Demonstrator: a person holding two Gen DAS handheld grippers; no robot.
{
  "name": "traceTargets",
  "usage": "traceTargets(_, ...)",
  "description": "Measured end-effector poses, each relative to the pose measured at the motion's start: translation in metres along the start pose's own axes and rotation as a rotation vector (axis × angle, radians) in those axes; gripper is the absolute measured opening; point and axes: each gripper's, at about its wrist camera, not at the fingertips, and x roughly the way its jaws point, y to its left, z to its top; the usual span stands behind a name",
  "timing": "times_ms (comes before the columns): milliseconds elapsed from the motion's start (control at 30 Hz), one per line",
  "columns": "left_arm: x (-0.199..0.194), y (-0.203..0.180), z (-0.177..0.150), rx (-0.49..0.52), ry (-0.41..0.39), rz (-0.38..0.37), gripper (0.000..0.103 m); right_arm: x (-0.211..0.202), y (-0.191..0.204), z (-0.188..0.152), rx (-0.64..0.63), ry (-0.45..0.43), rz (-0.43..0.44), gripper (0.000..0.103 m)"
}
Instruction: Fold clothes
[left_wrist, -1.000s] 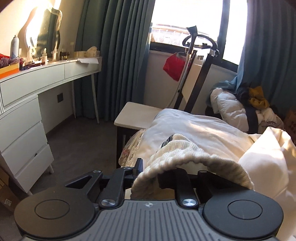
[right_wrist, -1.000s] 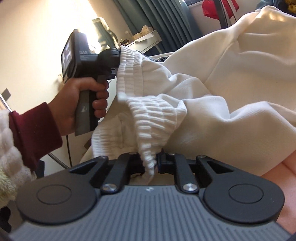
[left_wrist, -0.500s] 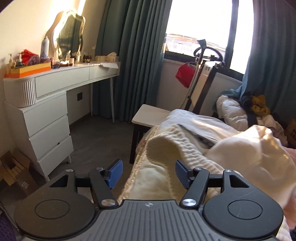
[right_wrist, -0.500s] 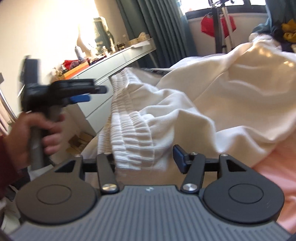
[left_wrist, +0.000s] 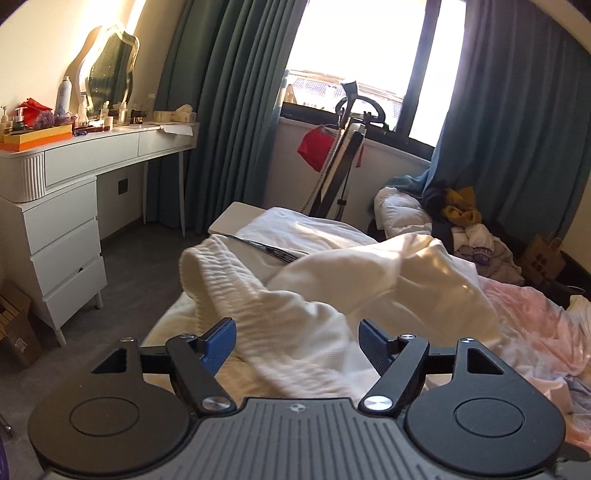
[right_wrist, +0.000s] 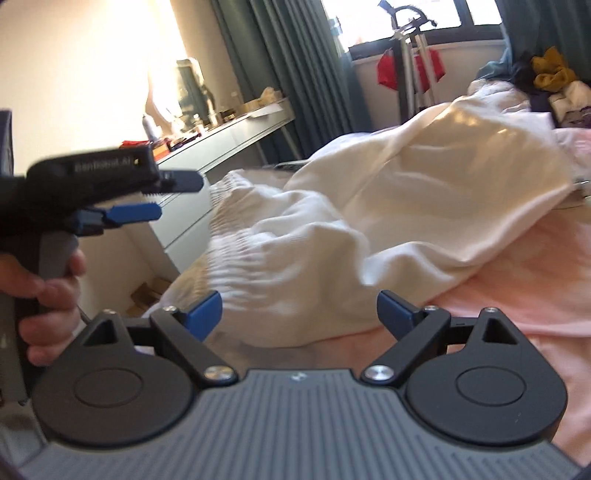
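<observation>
A cream-white garment (left_wrist: 332, 291) with a ribbed hem lies crumpled on the bed; the right wrist view shows the same cream-white garment (right_wrist: 369, 221) spread over pink bedding. My left gripper (left_wrist: 297, 341) hovers just behind the ribbed hem (left_wrist: 214, 273), its jaws opening, blue pads clear of the cloth. My right gripper (right_wrist: 297, 314) is also opening, with the hem lying between and beyond its pads but not pinched. The left gripper (right_wrist: 147, 201) appears at the left of the right wrist view, held by a hand (right_wrist: 48, 291).
A white dressing table (left_wrist: 74, 173) with drawers, bottles and a mirror stands at left. Teal curtains (left_wrist: 229, 92) flank a bright window. A garment steamer stand (left_wrist: 340, 166) and a pile of clothes (left_wrist: 454, 218) sit beyond the bed. Pink bedding (right_wrist: 498, 295) covers the near right.
Both grippers let go of the ribbed hem and opened wide. The garment dropped onto the bed, and both grippers pulled back from it, the left one farther.
</observation>
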Motion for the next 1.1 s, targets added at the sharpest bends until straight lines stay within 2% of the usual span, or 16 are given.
traceTargets(167,0.003,-0.051,-0.010,0.023,0.007,-0.045,0.075,-0.049,-0.042,0.010,-0.003,-0.051,-0.068,0.092)
traceTargets(400,0.007,-0.122,-0.027,0.067,0.006,-0.111,0.075,-0.103,-0.107,0.021,0.046,-0.130,-0.221,0.092)
traceTargets(467,0.010,-0.144,-0.033,0.100,0.000,-0.133,0.075,-0.117,-0.115,0.017,0.028,-0.165,-0.289,0.092)
traceTargets(600,0.023,-0.190,-0.044,0.178,-0.008,-0.184,0.075,-0.143,-0.142,0.006,0.151,-0.224,-0.364,0.092)
traceTargets(733,0.061,-0.232,-0.047,0.243,0.008,-0.224,0.075,-0.153,-0.156,0.003,0.202,-0.252,-0.460,0.092)
traceTargets(867,0.116,-0.272,-0.047,0.315,0.006,-0.240,0.075,-0.155,-0.171,-0.002,0.233,-0.291,-0.542,0.092)
traceTargets(967,0.165,-0.299,-0.045,0.363,0.011,-0.235,0.074,-0.155,-0.187,-0.009,0.274,-0.312,-0.590,0.092)
traceTargets(1033,0.201,-0.319,-0.039,0.394,0.039,-0.207,0.067,-0.152,-0.201,-0.012,0.303,-0.317,-0.627,0.092)
traceTargets(1100,0.234,-0.340,-0.031,0.430,0.043,-0.192,0.067,-0.148,-0.214,-0.015,0.361,-0.324,-0.648,0.092)
